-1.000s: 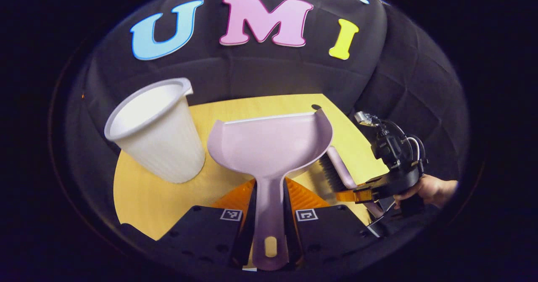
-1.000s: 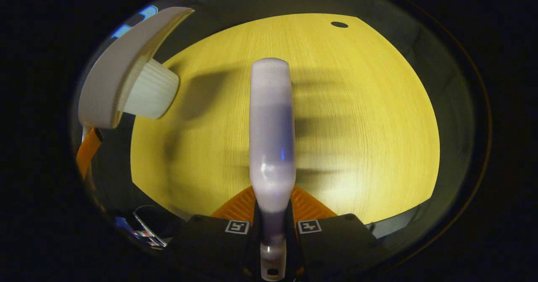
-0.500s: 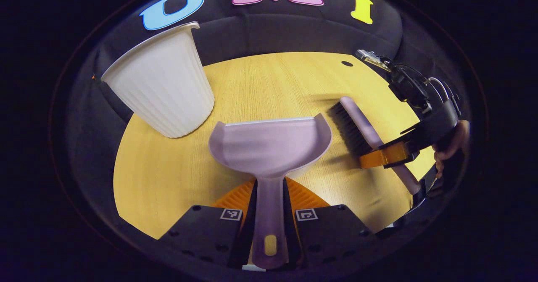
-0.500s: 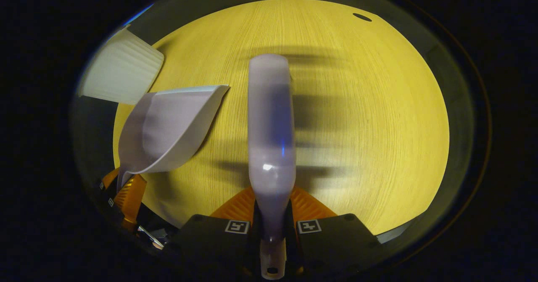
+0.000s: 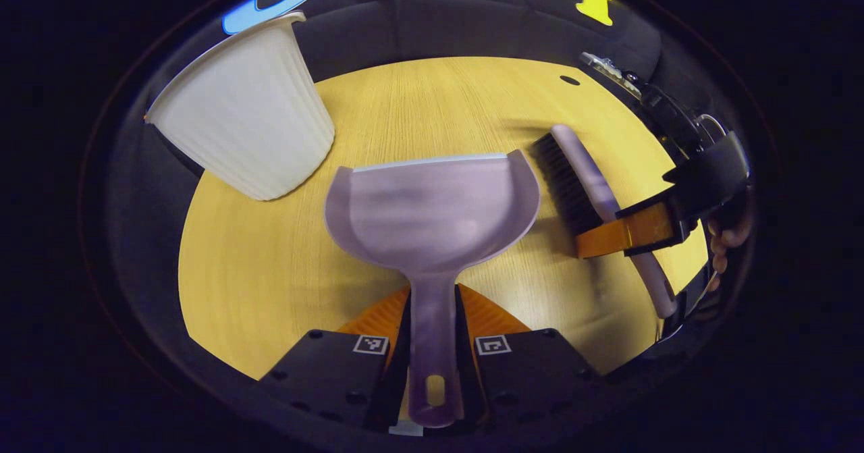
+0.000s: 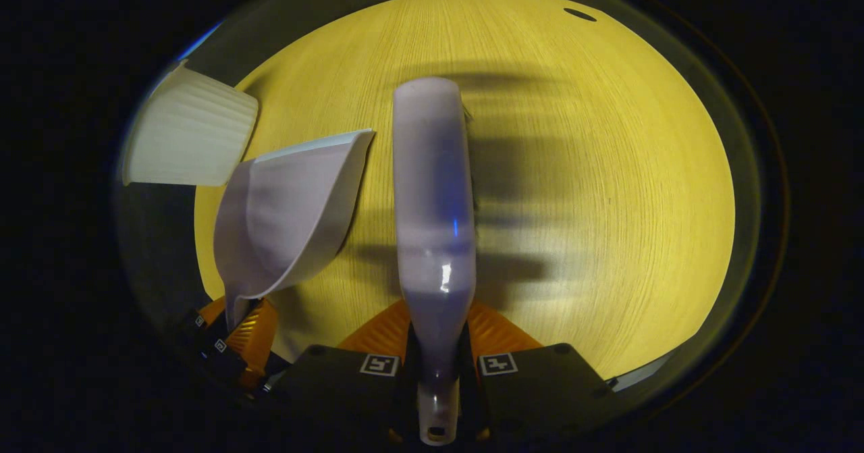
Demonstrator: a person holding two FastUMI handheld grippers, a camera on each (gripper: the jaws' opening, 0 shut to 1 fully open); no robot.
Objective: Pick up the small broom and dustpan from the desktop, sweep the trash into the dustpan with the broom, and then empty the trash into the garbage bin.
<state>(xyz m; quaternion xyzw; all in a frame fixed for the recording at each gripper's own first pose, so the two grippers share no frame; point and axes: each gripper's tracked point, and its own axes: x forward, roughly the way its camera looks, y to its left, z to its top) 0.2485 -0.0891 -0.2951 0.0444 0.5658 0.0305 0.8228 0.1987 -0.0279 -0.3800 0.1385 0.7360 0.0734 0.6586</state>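
Both handles clamped: left gripper (image 5: 432,345) aims dustpan (image 5: 432,210) forward, right gripper (image 6: 435,365) likewise the broom (image 6: 432,196).

Lilac dustpan (image 5: 432,210) mouth forward, lilac broom (image 5: 580,183) just beside it, ribbed white bin (image 5: 243,122) beyond

Glossy plastic broom (image 6: 432,196) (wood-grain desk (image 6: 607,169)).

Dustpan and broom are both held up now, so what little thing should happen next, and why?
Probably lower both to set them down. The dustpan looks empty, no trash shows on the desktop, and the garbage bin stands off to its left. The left tool grips the dustpan's handle; the right tool grips the broom.
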